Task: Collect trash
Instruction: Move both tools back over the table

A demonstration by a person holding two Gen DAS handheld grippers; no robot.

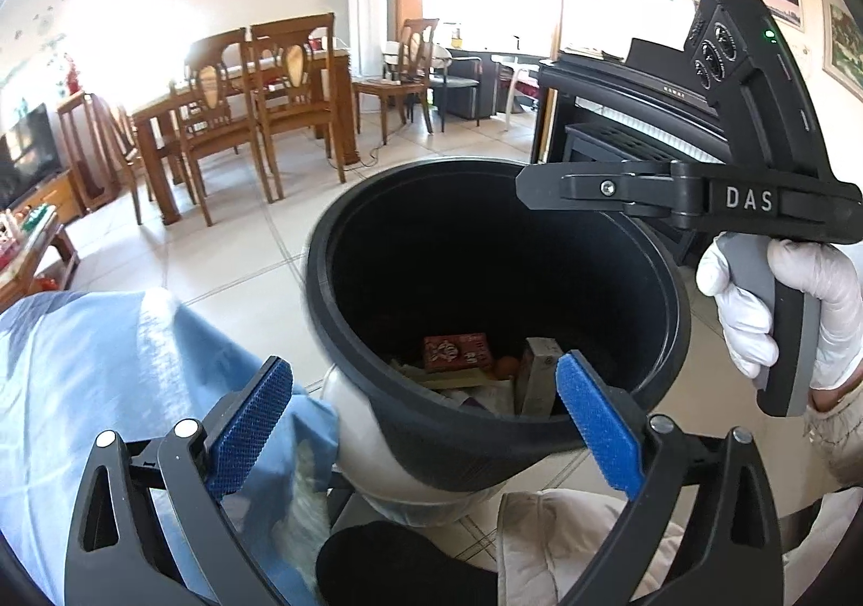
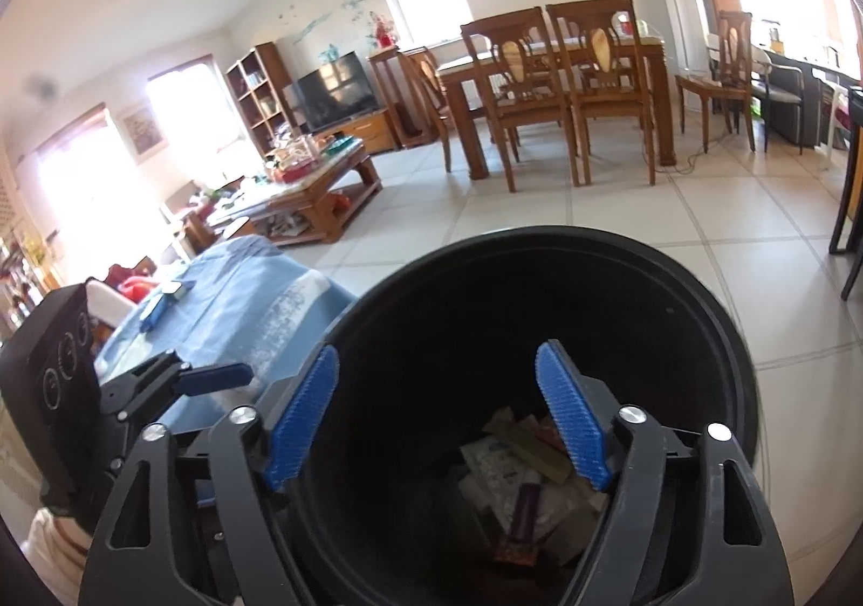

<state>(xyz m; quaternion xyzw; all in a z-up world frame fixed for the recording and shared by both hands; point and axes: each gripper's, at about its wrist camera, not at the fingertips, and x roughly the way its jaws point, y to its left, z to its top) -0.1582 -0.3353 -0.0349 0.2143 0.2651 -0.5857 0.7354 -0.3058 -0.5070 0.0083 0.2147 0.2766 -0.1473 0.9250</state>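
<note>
Poised above the round black plastic trash bin point(image 2: 539, 282) on the tiled floor; left gripper point(image 1: 426, 417) spread wide, empty; right gripper point(image 2: 437, 417) apart, empty too; mixed paper and cardboard trash point(image 2: 528, 471) already inside; judged mostly done; small blue item point(image 2: 162, 301) on far-left blue cloth possibly left.

Blue fingers point(image 1: 253, 422) on the left gripper point(image 1: 426, 422), their faces stippled with a fine dotted texture, the frame behind them plain black. Between those fingers sits the black bin point(image 1: 669, 315), dark inside, with a red box point(image 1: 457, 351) printed in white figures and a small orange round thing point(image 1: 507, 366) beside it. Left of the fingers, a pale blue cloth point(image 1: 108, 363). On the right gripper point(image 2: 437, 417) the same dotted blue fingers point(image 2: 572, 422), and between them white wrappers point(image 2: 496, 471) and a purple stick point(image 2: 526, 506). Beyond the fingertips, cream floor tiles point(image 2: 620, 218).
</note>
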